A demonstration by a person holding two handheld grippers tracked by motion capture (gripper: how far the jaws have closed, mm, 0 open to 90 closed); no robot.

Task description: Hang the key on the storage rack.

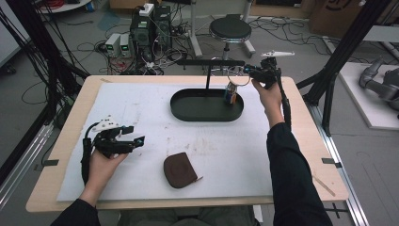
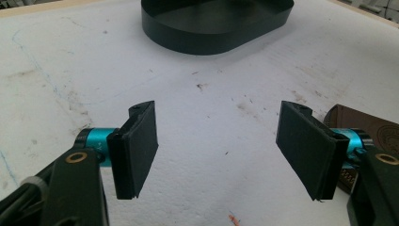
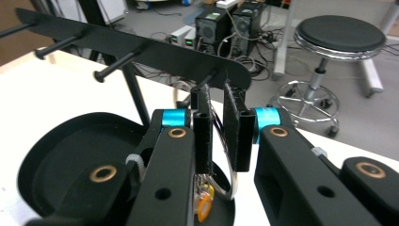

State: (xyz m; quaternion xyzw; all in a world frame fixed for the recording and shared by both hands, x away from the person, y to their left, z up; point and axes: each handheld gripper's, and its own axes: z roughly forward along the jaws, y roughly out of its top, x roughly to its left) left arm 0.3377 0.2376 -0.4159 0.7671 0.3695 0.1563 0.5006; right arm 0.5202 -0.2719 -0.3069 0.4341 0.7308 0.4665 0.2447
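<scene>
R gripper up at far end of black rack bar, jaws nearly closed w/ metal key ring between pads; keys hang over oval black tray. L gripper low over white mat, jaws wide apart, empty. Brown pouch lies near front edge.

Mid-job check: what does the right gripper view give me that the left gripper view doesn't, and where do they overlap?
Right gripper view alone: the right tool, its jaws nearly closed on a metal key ring just below the black peg rack, small colourful charms dangling beneath, and the stool and computers on the floor beyond.

Left gripper view alone: the left tool wide open over the bare white mat, and the brown pouch beside its right-hand jaw.

Shared: the black oval tray, and the white table covering.
</scene>
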